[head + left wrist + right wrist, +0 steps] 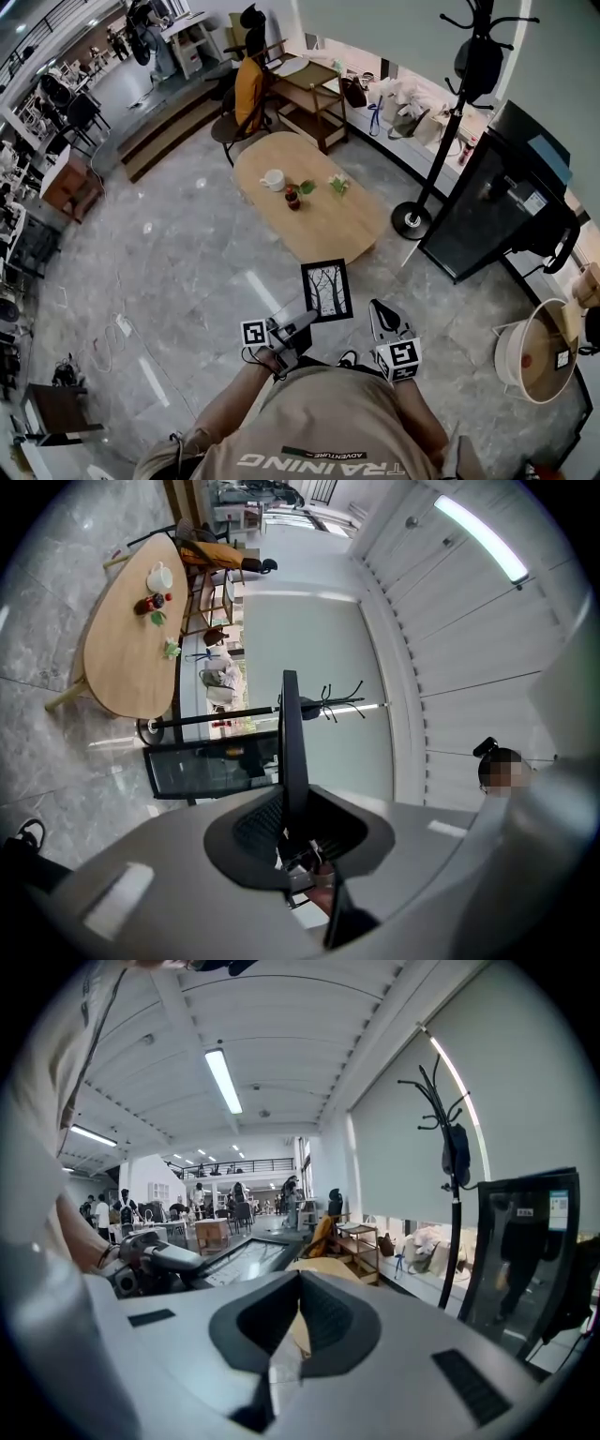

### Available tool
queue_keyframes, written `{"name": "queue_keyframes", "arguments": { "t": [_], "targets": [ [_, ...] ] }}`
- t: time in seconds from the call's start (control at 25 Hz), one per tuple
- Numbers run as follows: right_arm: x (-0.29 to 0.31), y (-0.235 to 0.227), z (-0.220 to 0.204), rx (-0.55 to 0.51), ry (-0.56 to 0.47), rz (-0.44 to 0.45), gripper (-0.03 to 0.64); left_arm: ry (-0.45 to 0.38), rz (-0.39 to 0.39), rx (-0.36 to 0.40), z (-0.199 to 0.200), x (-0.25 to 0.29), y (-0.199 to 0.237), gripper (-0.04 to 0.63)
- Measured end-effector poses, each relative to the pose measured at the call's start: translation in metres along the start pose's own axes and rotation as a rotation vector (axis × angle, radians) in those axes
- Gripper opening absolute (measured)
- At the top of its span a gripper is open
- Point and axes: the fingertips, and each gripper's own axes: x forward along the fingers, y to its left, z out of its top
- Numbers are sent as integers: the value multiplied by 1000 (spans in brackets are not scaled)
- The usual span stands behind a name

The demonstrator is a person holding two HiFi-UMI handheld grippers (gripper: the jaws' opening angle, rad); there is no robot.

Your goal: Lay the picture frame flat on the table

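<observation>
The picture frame (326, 290) is black with a tree drawing and hangs in the air over the grey floor, short of the oval wooden table (323, 220). My left gripper (307, 321) is shut on its lower left edge. In the left gripper view the picture frame (291, 747) shows edge-on, rising from between the jaws of the left gripper (292, 834). My right gripper (379, 307) is beside the frame's lower right and apart from it. In the right gripper view the right gripper (298, 1309) has its jaws together with nothing in them, and the picture frame (246, 1262) lies to its left.
On the table stand a white mug (273, 179), a small red bottle (292, 197) and a little green plant (337, 184). A coat stand (441, 141) and a black cabinet (497, 202) are to the right of it. A chair with a yellow jacket (247, 92) stands behind.
</observation>
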Motion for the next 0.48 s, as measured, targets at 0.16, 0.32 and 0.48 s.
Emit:
{"name": "queue_keyframes", "arguments": {
  "t": [0.16,0.32,0.48],
  "targets": [
    [7,-10,4,11,-8,10,6,-21,2,-18,6,12,-1,75],
    [13,-10,0,27,-1,27,6,-10,20,-17,10,16,1,75],
    [20,-4,-4,40,9,39,6,-17,26,-30,19,15,2,75]
  ]
}}
